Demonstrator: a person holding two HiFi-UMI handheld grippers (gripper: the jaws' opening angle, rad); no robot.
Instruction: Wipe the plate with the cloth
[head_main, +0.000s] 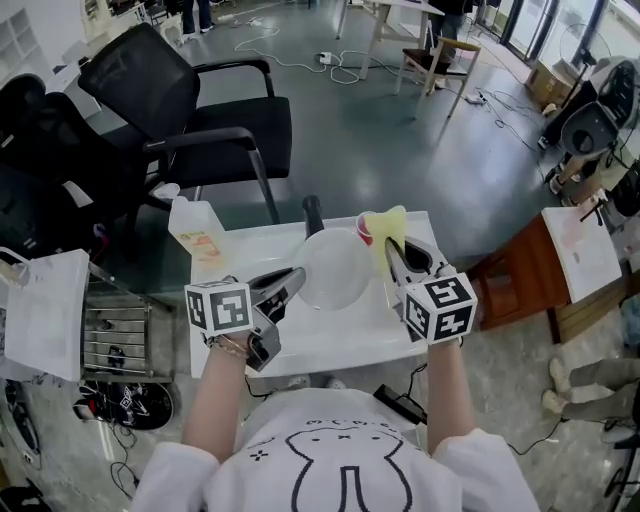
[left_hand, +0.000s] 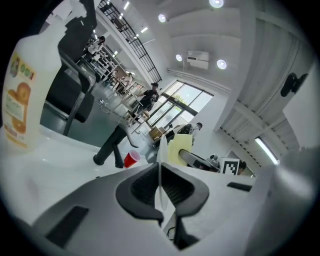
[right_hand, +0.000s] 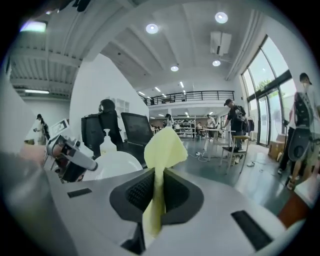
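A white table (head_main: 300, 345) fills the frame's centre. The white plate (head_main: 332, 268) is clamped by its rim in the left gripper (head_main: 292, 282), centre-left of the frame. Just right of the plate, the yellow cloth (head_main: 395, 222) is pinched between the closed jaws of the right gripper (head_main: 390, 248).

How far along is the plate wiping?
Both are picked up: the left gripper is shut on the plate at its rim, the right gripper on the yellow cloth, held above the table. The cloth is beside the plate; no wiping shows yet, so that remains.
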